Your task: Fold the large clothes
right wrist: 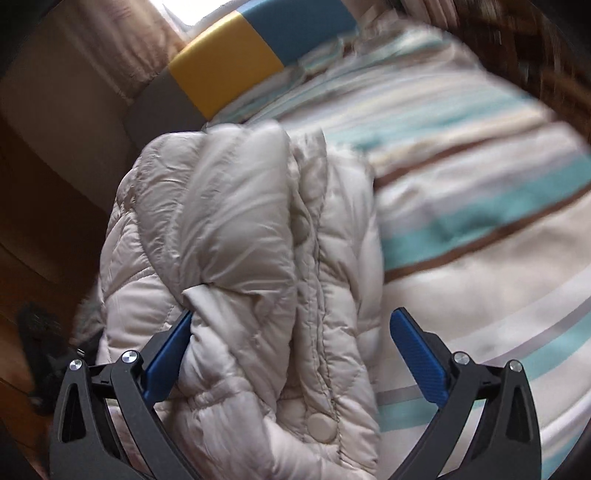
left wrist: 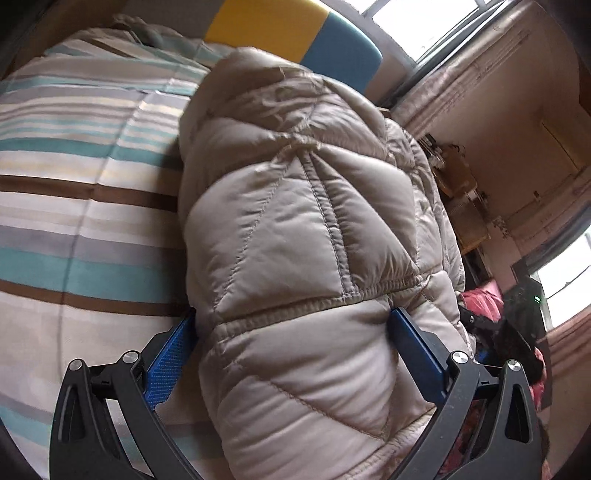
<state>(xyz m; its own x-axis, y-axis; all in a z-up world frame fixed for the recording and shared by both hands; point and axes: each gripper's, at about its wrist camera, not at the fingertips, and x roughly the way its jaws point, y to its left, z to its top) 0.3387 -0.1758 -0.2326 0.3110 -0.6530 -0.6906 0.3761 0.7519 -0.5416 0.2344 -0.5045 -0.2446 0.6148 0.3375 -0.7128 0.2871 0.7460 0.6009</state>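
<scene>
A beige quilted puffer jacket (left wrist: 295,229) lies bunched in a thick folded bundle on a striped bed cover (left wrist: 85,184). My left gripper (left wrist: 291,332) stands wide with its blue pads (left wrist: 168,365) on either side of the bundle's near end, pressing into the padding. In the right wrist view the same jacket (right wrist: 236,236) shows its snap buttons and front edge. My right gripper (right wrist: 291,332) is open around it: the left pad touches the fabric, the right pad (right wrist: 417,365) stands clear over the bed cover (right wrist: 480,229).
A yellow and blue headboard (left wrist: 303,33) stands at the far end of the bed. A window, curtains and a cluttered shelf (left wrist: 458,192) are to the right, with pink and dark clothes (left wrist: 491,314) piled low. Brown floor (right wrist: 44,221) lies left of the bed.
</scene>
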